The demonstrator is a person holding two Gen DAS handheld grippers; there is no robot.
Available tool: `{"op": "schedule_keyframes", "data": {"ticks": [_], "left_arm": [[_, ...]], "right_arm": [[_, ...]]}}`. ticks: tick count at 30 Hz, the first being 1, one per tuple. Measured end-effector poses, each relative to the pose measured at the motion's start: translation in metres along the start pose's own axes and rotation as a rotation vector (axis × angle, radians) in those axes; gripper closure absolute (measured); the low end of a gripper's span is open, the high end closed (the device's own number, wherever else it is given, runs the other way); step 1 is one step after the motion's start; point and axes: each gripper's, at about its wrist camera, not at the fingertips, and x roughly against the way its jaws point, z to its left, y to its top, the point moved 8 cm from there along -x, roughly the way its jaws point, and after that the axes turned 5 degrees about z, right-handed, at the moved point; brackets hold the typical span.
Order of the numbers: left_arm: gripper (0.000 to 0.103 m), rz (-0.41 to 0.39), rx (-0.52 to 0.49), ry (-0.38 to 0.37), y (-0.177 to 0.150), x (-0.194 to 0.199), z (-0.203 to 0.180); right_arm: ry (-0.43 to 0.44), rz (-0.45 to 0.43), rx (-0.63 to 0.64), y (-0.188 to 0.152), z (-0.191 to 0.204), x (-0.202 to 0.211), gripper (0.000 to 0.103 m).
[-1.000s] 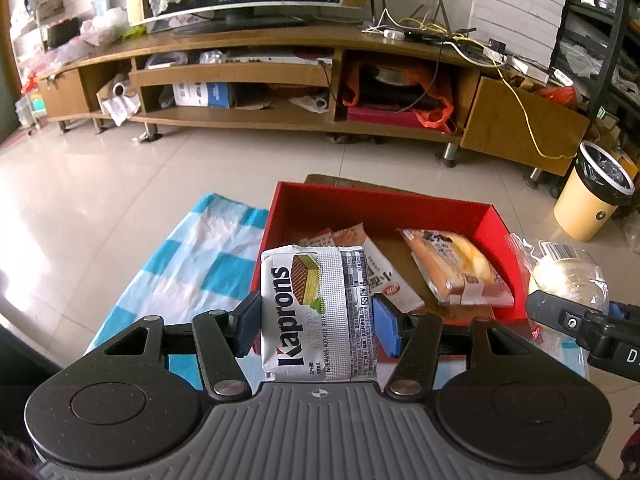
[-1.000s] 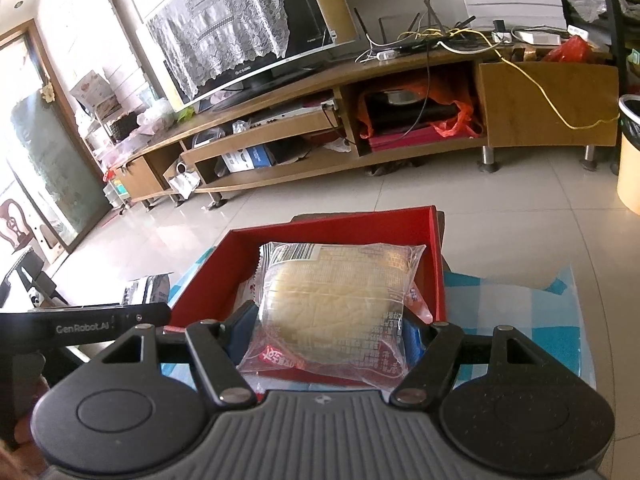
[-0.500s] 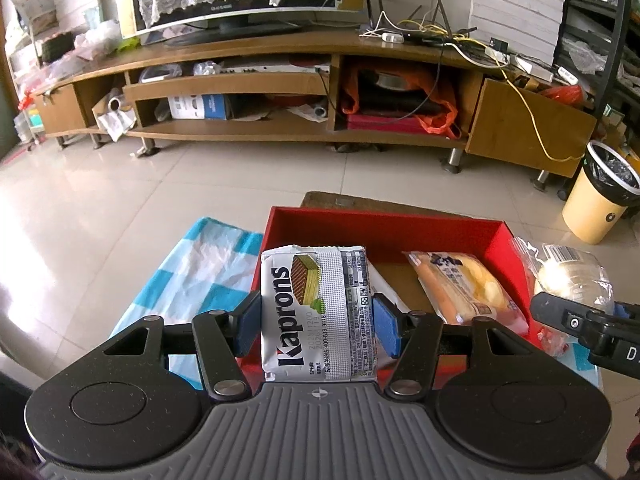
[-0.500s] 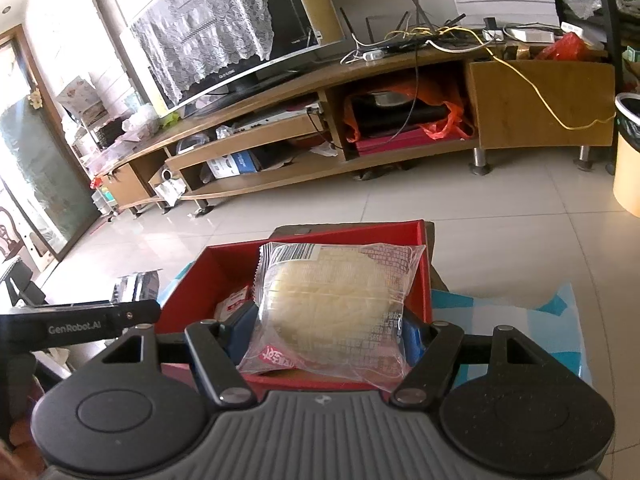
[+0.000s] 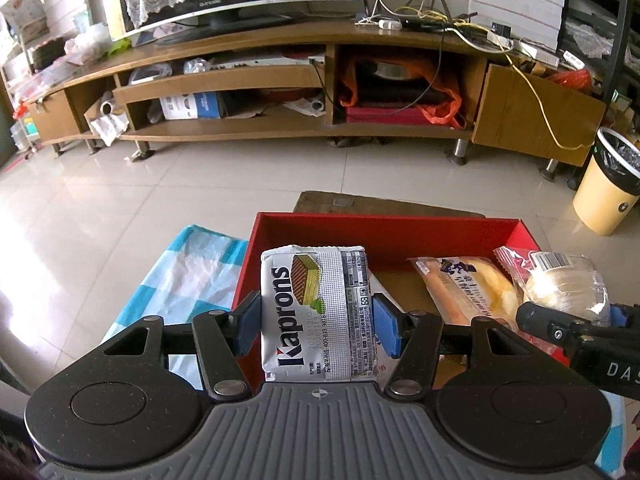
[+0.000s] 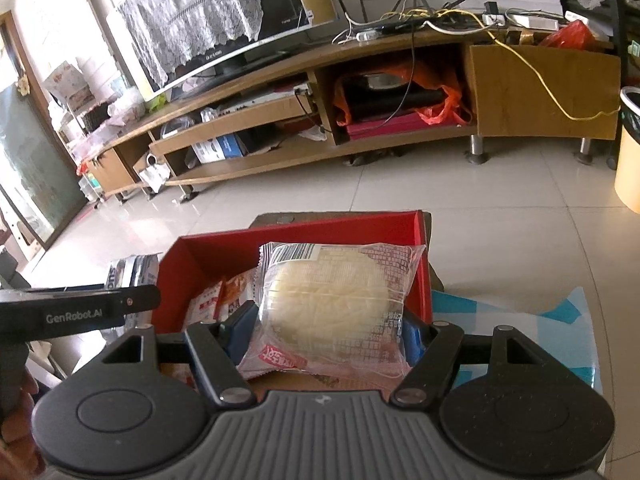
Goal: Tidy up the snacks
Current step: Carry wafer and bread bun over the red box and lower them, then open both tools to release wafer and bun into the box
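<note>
My left gripper (image 5: 318,326) is shut on a white Kaprons wafer pack (image 5: 316,312) and holds it upright above the near left corner of the red box (image 5: 384,226). My right gripper (image 6: 326,328) is shut on a clear-wrapped round pastry (image 6: 332,304) over the box's (image 6: 425,264) right side. The pastry (image 5: 560,284) and right gripper also show at the right of the left wrist view. A wrapped bread roll (image 5: 464,288) lies inside the box, and small red-and-white packets (image 6: 216,300) lie at its left.
The box sits on a blue-and-white checked cloth (image 5: 180,276) on the tiled floor. A long wooden TV stand (image 5: 280,92) with a TV runs along the back. A yellow bin (image 5: 604,188) stands at the far right.
Both grippers have drawn back and tilted up a little, so the box looks lower and farther and more of the TV stand shows. Both keep their hold on their snacks.
</note>
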Motion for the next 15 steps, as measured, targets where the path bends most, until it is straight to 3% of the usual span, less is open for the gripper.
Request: {"op": "schedule_keyframes", "data": {"ticks": [4,8,15], "left_arm": [[0.036,0.011,-0.009,0.010,-0.003,-0.006,0.001],[0.023,-0.006,-0.024,0.037,-0.003,-0.004,0.001],[0.018,-0.012,-0.043,0.028,-0.004,0.001,-0.003]], "right_arm": [[-0.010,0.018,0.007,-0.002,-0.001,-0.009,0.031],[-0.013,0.037,0.010,-0.005,0.000,-0.014,0.030],[-0.028,0.017,0.004,-0.003,-0.003,-0.009,0.029]]}}
